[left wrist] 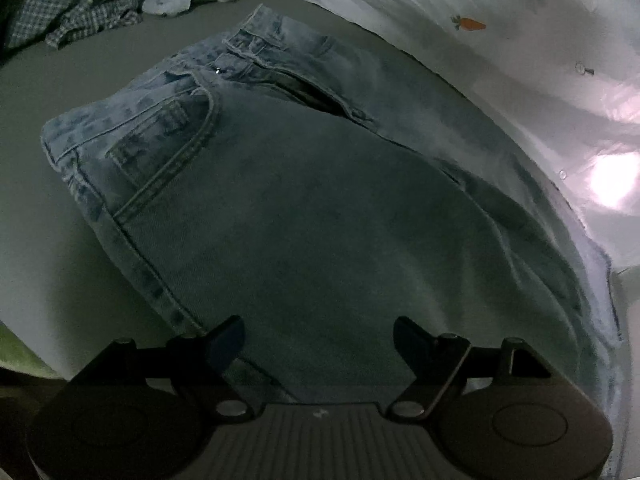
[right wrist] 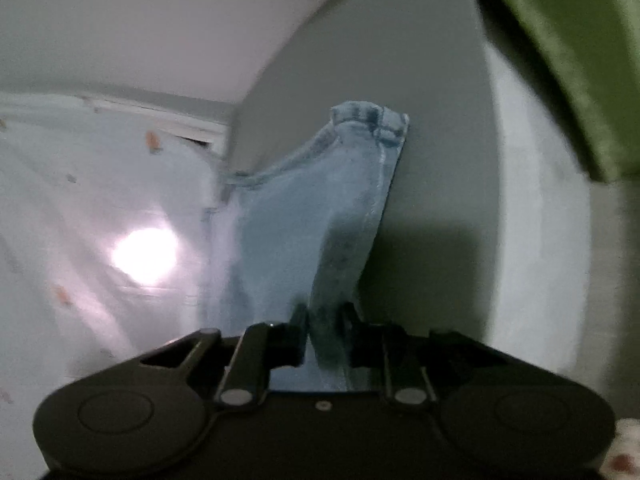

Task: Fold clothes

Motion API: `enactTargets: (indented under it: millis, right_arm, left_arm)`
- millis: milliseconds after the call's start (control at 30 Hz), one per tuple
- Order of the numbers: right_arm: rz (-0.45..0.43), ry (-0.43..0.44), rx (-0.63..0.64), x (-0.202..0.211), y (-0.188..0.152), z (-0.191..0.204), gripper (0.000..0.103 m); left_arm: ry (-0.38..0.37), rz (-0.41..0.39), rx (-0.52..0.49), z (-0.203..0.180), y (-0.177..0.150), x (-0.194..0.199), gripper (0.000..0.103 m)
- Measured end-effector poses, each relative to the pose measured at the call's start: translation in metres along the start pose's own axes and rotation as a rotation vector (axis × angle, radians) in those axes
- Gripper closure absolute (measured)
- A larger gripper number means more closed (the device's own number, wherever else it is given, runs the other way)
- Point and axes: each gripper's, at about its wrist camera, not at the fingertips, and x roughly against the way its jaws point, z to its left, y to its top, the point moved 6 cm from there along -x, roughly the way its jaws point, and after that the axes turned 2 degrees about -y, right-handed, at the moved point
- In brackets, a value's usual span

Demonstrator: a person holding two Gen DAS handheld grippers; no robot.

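Light blue jeans (left wrist: 312, 208) lie spread on a grey surface (left wrist: 48, 80), waistband and front pocket at the upper left of the left wrist view. My left gripper (left wrist: 319, 338) hovers over the denim with its jaws wide apart and nothing between them. In the right wrist view a hemmed leg end of the jeans (right wrist: 344, 208) rises from my right gripper (right wrist: 325, 320). Its two black fingers (right wrist: 298, 332) pinch a fold of that denim near the camera, so it is shut on the cloth.
A heap of other clothes, with a checked shirt (left wrist: 92, 8), lies at the far left. A white sheet with small carrot prints (left wrist: 520, 60) borders the jeans on the right, with a bright glare spot. A green cloth (right wrist: 560, 60) hangs at upper right of the right wrist view.
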Motion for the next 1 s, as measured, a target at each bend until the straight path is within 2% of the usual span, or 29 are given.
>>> enactTargets:
  millis: [67, 133, 200, 267, 300, 333, 400, 467, 600, 667, 800, 1000]
  right_arm:
    - [0.021, -0.046, 0.078, 0.000, -0.001, 0.004, 0.084]
    - [0.040, -0.053, 0.075, -0.001, -0.001, 0.010, 0.070]
    - [0.031, -0.050, 0.067, -0.003, -0.002, 0.014, 0.062]
    - [0.017, -0.061, 0.057, -0.004, -0.003, 0.017, 0.062]
    - [0.010, -0.061, 0.046, -0.005, -0.004, 0.017, 0.068]
    - [0.019, -0.025, 0.006, -0.005, -0.007, 0.015, 0.088]
    - [0.022, 0.052, -0.094, -0.007, -0.011, 0.009, 0.089]
    - [0.003, 0.080, -0.172, -0.010, -0.015, 0.005, 0.089]
    - [-0.046, 0.072, -0.249, -0.011, -0.024, 0.001, 0.084]
    - [-0.058, 0.043, -0.278, -0.011, -0.026, -0.003, 0.078]
    - [-0.096, 0.041, -0.366, -0.008, -0.030, -0.009, 0.077]
    - [-0.121, 0.020, -0.367, -0.007, -0.030, -0.006, 0.076]
  left_arm:
    - [0.007, -0.002, 0.013, 0.007, -0.001, 0.007, 0.021]
    - [0.010, -0.006, 0.045, 0.017, -0.002, 0.013, 0.021]
    - [0.005, -0.014, 0.093, 0.031, -0.003, 0.019, 0.021]
    - [0.005, -0.032, 0.149, 0.046, 0.000, 0.024, 0.021]
    - [0.001, -0.044, 0.182, 0.054, 0.002, 0.026, 0.021]
    - [-0.008, -0.056, 0.219, 0.061, 0.004, 0.029, 0.021]
    - [-0.028, -0.079, 0.281, 0.074, 0.010, 0.031, 0.021]
    - [-0.033, -0.102, 0.325, 0.086, 0.019, 0.033, 0.021]
    - [0.011, -0.128, 0.356, 0.107, 0.042, 0.029, 0.020]
    - [0.056, -0.126, 0.358, 0.117, 0.054, 0.024, 0.020]
    - [0.148, -0.117, 0.340, 0.132, 0.074, 0.014, 0.020]
    - [0.142, -0.154, 0.408, 0.142, 0.084, 0.008, 0.018]
